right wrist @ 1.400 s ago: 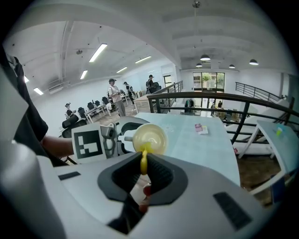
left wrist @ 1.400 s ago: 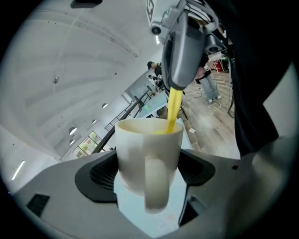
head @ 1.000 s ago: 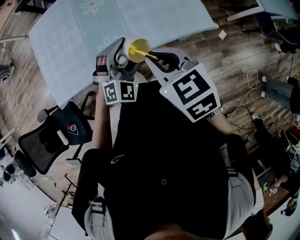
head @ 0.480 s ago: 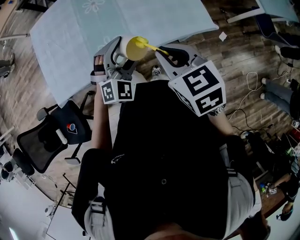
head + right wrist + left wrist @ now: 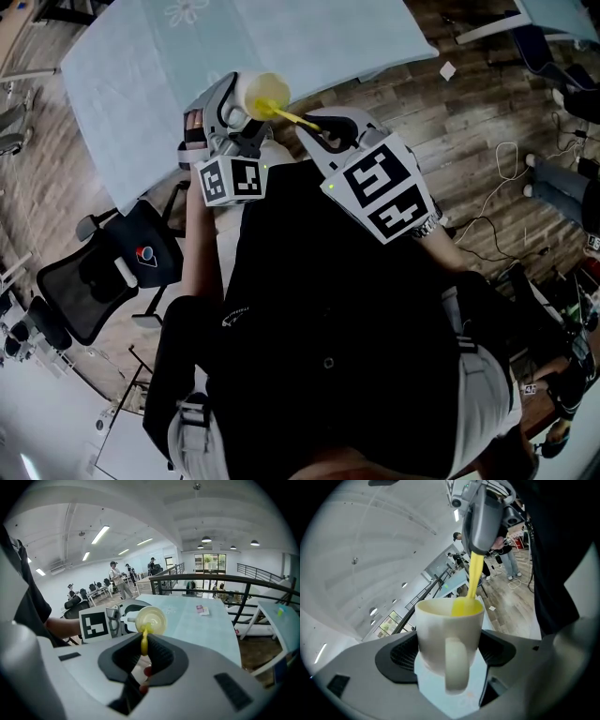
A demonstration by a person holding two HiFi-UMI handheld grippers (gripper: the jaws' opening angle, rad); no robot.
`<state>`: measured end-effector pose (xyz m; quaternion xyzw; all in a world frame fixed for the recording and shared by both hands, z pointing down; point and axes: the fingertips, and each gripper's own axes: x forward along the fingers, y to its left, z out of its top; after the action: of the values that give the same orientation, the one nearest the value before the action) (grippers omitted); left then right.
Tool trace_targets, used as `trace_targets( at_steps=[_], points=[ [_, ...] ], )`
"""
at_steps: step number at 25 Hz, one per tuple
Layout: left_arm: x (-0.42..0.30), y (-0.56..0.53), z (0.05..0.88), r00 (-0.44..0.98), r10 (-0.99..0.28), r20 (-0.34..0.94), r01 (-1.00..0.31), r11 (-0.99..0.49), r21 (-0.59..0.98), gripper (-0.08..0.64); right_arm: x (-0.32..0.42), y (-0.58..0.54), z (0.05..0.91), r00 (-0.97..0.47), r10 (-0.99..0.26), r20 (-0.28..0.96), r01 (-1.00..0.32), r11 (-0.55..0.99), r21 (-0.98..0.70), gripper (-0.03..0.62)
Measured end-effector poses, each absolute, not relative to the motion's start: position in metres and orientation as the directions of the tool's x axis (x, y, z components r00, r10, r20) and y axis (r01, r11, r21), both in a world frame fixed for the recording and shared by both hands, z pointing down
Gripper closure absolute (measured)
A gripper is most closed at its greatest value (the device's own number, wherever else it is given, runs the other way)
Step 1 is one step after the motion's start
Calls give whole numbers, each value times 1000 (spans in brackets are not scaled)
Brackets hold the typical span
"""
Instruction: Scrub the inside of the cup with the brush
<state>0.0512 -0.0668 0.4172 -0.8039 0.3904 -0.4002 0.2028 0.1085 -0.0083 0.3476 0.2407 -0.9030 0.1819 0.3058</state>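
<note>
Two tools: the left tool (image 5: 449, 667) is clamped on the sides of the white cup (image 5: 449, 627); the right tool (image 5: 143, 649) is pinched tight on the handle of the yellow brush (image 5: 144, 641).
Cup: held up, with the pale tabletop (image 5: 131, 84) beyond the cup.
Brush: its head is inside the cup's mouth.
Done: grasp and insertion.
Left: probably more scrubbing; how clean the cup is cannot be told.

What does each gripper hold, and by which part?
The left gripper clamps the white cup by its body; the right gripper grips the yellow brush by its handle.
</note>
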Motion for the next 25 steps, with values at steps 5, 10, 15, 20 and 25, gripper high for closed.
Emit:
trace_targets(
  at_steps=[5,10,15,20,25],
  points=[
    [60,-63,414,408,-780,475,-447,-624,-641,164,94,-13,340,-713,-336,615,-540,823,-175,552],
    [69,-60,412,431,-771,469,-430,-633,-644,164,97,-32,333,-704,-394,590,-576,804,-150,552],
    [64,-59,407,429,-778,460,-439,-624,-647,164,110,-45,338,-676,-430,599,-619,772,-145,552],
    [61,-60,404,414,-790,453,-448,-610,-654,164,113,-39,353,-659,-405,633,-617,773,-148,552],
    [60,-62,402,401,-796,454,-451,-603,-659,164,109,-27,361,-661,-354,662,-585,795,-159,552]
  ],
)
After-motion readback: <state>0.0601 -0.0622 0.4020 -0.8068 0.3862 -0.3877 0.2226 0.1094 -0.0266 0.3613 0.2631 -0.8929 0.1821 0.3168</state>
